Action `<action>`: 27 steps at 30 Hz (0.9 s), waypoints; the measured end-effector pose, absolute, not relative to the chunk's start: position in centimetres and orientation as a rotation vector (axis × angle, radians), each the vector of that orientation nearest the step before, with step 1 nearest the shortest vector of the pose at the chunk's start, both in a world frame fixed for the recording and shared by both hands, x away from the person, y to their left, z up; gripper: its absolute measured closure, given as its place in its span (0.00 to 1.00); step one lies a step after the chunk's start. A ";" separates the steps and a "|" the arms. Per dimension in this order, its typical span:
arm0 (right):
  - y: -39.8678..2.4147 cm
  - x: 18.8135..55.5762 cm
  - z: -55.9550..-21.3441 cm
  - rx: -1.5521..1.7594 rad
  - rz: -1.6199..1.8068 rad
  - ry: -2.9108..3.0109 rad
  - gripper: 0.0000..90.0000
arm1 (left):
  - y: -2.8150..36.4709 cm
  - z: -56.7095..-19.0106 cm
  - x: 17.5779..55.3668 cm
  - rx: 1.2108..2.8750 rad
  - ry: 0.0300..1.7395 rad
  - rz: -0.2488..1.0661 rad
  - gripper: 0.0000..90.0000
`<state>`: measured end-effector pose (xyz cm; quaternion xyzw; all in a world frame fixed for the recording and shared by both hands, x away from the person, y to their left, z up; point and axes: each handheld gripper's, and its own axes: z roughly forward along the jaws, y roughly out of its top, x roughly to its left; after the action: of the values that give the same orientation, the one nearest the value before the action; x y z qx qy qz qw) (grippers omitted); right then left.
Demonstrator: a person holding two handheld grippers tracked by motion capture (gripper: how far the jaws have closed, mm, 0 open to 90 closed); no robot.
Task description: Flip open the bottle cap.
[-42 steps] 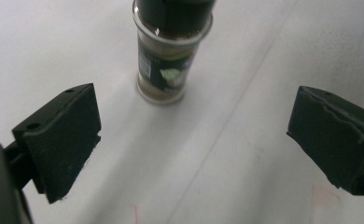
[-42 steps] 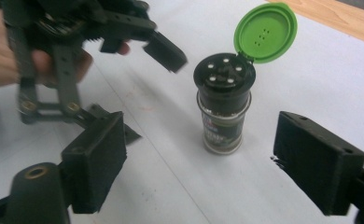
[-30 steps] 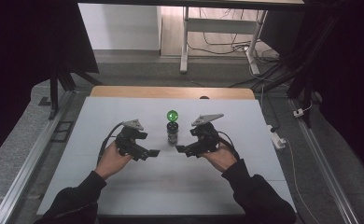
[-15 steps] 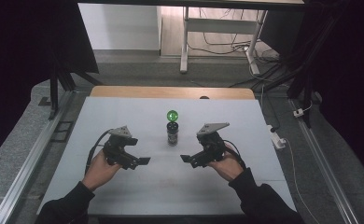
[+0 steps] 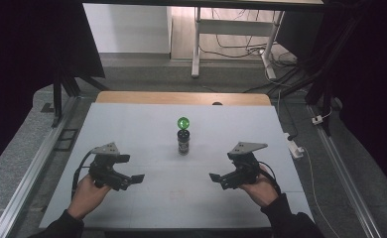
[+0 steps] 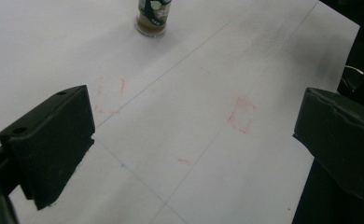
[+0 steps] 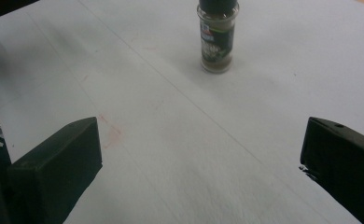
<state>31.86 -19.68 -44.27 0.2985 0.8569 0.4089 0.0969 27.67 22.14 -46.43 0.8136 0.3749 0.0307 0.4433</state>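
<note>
A small spice jar (image 5: 183,142) with a dark cap stands upright at the middle of the white table (image 5: 132,124), and a green ball (image 5: 183,122) rests on its cap. My left gripper (image 5: 135,179) hovers near the table's front left, open, its jaws pointing right. My right gripper (image 5: 215,177) mirrors it at the front right, open; its jaws have just been opening a little wider, with nothing between them. Both are well clear of the jar. The jar (image 6: 151,17) stands far ahead of the left gripper (image 6: 194,135), and the jar (image 7: 217,36) likewise lies beyond the right gripper (image 7: 201,158).
Faint red marks (image 6: 240,115) lie on the table surface. A wooden strip (image 5: 181,97) runs along the far edge. Metal rails (image 5: 37,163) flank the table, and a white power strip (image 5: 294,148) lies off its right side.
Both hands have pulled back toward the near edge and spread apart, away from the jar they flanked a second ago. The jar and ball have not moved.
</note>
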 end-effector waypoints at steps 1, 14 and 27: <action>-20.0 31.7 -44.3 0.889 1.209 2.534 0.00 | 22.3 -46.4 27.5 2.013 0.933 0.082 0.00; -24.5 29.5 -44.6 1.017 1.190 2.445 0.00 | 25.4 -47.0 23.8 1.964 1.024 0.145 0.00; -28.9 27.5 -45.1 1.146 1.129 2.349 0.00 | 28.5 -47.4 20.7 1.897 1.130 0.214 0.00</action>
<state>27.49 -28.94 -45.09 0.3981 0.8162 0.3922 0.1466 20.75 28.54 -47.38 0.7658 0.4559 0.0865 0.4453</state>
